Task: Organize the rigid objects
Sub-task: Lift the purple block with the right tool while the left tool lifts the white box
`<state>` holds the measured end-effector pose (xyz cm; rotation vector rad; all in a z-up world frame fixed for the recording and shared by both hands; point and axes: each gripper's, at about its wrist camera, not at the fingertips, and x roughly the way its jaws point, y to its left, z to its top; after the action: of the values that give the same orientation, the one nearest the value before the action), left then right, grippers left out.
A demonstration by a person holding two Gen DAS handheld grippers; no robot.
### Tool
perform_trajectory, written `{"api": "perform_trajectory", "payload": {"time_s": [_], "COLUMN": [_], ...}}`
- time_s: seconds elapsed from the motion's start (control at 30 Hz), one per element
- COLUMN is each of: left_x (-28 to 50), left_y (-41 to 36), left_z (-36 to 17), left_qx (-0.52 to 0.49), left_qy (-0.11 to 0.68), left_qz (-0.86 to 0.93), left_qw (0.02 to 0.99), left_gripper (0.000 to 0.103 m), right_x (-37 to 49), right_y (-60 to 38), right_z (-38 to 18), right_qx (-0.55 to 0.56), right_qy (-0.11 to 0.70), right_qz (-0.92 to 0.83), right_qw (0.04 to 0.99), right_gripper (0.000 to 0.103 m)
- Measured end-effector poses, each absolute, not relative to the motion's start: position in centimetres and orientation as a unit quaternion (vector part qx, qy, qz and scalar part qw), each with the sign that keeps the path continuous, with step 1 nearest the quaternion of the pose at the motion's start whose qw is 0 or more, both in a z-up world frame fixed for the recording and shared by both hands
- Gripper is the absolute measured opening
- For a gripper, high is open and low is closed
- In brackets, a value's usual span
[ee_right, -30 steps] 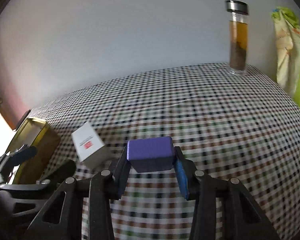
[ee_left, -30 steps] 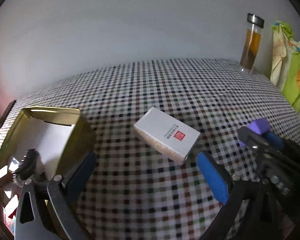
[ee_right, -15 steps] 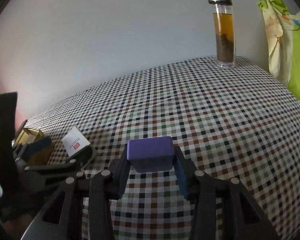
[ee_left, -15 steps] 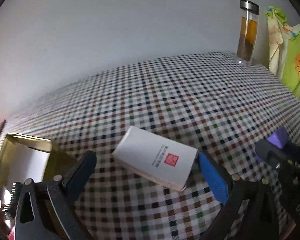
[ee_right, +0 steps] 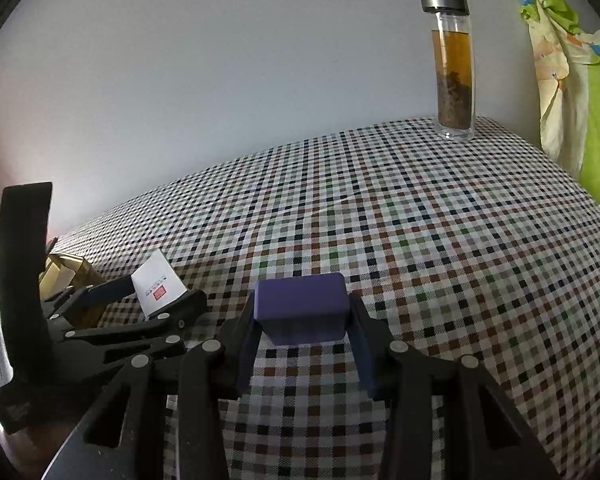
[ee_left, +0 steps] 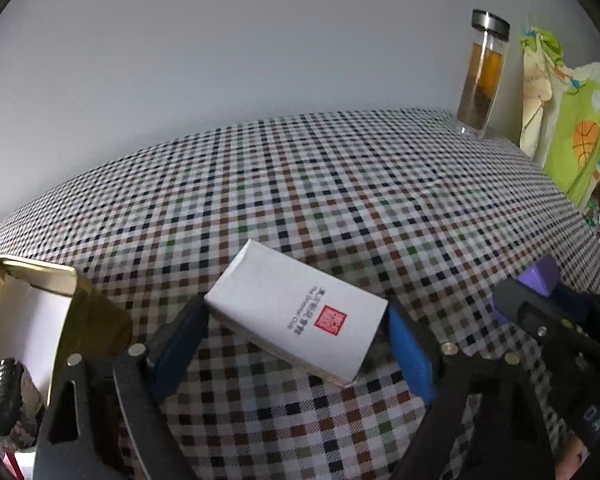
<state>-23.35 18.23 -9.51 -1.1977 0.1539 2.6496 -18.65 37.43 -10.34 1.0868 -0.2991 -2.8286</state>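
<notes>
White box (ee_left: 296,314), red-stamped, lay flat on checked tabletop (ee_left: 340,184) near its front edge, flanked on both ends by left tool (ee_left: 294,342), blue pads touching it, clamped on it. Purple block (ee_right: 302,307) sat pinched in right tool (ee_right: 303,334), above the cloth. Gold tin (ee_left: 40,304) stood open at left edge; glass bottle (ee_right: 452,66) upright at far right corner.
</notes>
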Motion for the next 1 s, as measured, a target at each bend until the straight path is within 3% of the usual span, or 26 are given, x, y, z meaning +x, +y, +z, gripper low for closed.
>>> {"api": "perform_trajectory", "payload": {"time_s": [1.0], "left_x": [-19.0], "left_y": [15.9], "left_z": [-7.0], "left_qx": [-0.308], "left_qy": [0.043], "left_qz": [0.948], "left_qw": [0.063], "left_gripper": [0.088], "right_x": [-15.8], "right_y": [36.3], "right_z": [-9.1], "right_qx": [0.289], "right_qy": [-0.080], "right_qz": [-0.953], "right_qw": [0.053], "right_gripper": [0.044]}}
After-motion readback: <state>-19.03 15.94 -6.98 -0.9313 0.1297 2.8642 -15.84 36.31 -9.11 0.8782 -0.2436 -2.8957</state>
